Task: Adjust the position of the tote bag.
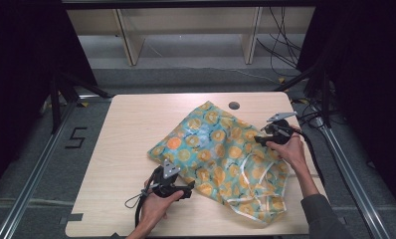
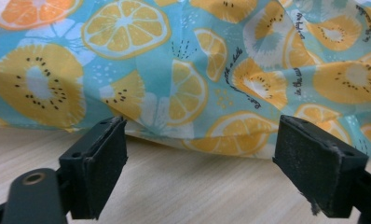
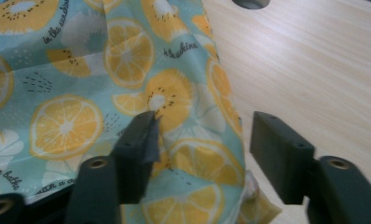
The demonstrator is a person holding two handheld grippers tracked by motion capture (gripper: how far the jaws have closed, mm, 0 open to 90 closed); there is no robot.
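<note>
While both claws close in on the fruit-print bag (image 1: 221,154), the left claw (image 2: 200,163) is spread before its edge; the right claw (image 3: 200,154), partly spread, straddles the hem; next, pinch.

We see a dark grey long sleeve (image 1: 321,215) on the right forearm. Our two black plastic grippers, left (image 1: 188,189) and right (image 1: 258,139), each carry a grey three-cornered plate and a trailing black cable.

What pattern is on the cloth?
Orange and yellow citrus and kiwi slices on turquoise cloth, clearest in the left gripper view.
</note>
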